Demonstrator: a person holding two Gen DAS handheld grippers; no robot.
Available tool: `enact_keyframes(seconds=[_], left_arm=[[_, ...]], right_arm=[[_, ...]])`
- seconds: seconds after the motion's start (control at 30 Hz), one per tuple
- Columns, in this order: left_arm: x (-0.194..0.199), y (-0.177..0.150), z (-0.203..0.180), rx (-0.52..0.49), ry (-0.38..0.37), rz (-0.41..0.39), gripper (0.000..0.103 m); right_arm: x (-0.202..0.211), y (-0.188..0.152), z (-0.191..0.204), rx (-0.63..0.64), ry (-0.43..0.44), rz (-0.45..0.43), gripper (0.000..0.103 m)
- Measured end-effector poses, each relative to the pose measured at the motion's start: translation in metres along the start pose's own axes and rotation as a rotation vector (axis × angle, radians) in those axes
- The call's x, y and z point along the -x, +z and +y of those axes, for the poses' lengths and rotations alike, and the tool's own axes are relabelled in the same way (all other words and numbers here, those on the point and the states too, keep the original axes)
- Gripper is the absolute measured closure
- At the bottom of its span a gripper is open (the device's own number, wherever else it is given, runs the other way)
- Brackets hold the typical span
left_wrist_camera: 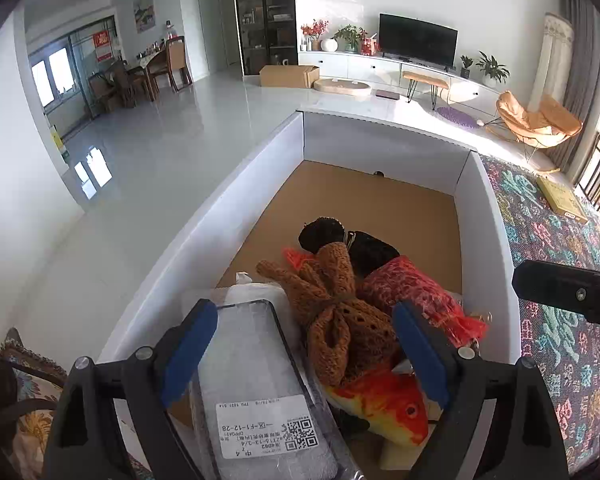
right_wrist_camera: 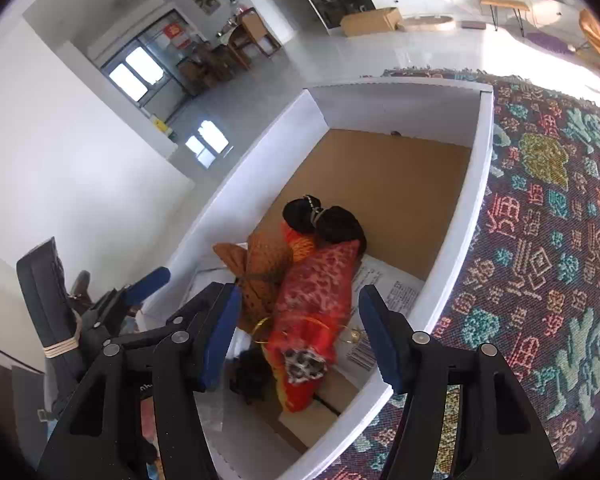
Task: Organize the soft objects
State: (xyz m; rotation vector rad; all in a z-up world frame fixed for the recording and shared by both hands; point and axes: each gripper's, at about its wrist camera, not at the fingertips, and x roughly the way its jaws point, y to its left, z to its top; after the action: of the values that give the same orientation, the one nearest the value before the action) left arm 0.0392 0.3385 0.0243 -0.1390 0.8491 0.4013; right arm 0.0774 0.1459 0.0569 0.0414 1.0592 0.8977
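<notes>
We see a white box (left_wrist_camera: pixel 260 184) with a plain brown floor. Inside it lie a rust-brown knit bundle (left_wrist_camera: pixel 332 312), a red mottled pouch (right_wrist_camera: pixel 316 300) and an orange-and-yellow fish (left_wrist_camera: pixel 384 404) (white underneath). Beside the box, the cloth (right_wrist_camera: pixel 540 240) shows teal, pink and yellow patterns.

Both wrist cameras look steeply down, close above the white box (left_wrist_camera: pixel 260 184) (right_wrist_camera: pixel 476 184); the left view sits nearer. Both share the box at frame centre and the living room behind.
</notes>
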Motion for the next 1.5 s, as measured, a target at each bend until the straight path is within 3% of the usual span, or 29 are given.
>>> enact_keyframes(seconds=[0.17, 0.3, 0.4, 0.53, 1.5], left_arm=[[0.022, -0.008, -0.013, 0.007, 0.067, -0.043, 0.001], [0.036, -0.018, -0.02, 0.027, 0.056, -0.047, 0.001], [0.045, -0.025, -0.026, 0.006, 0.128, -0.072, 0.001], [0.046, -0.026, -0.033, -0.006, 0.156, -0.033, 0.001], [0.052, -0.029, -0.016, 0.046, 0.157, -0.04, 0.001]], right_arm=[[0.018, -0.005, 0.003, 0.089, -0.13, -0.039, 0.034], [0.021, -0.012, 0.013, 0.15, -0.24, -0.028, 0.034], [0.017, -0.019, 0.024, 0.211, -0.291, 0.015, 0.034], [0.017, -0.028, 0.038, 0.269, -0.362, 0.027, 0.034], [0.014, -0.03, 0.047, 0.253, -0.373, 0.04, 0.034]])
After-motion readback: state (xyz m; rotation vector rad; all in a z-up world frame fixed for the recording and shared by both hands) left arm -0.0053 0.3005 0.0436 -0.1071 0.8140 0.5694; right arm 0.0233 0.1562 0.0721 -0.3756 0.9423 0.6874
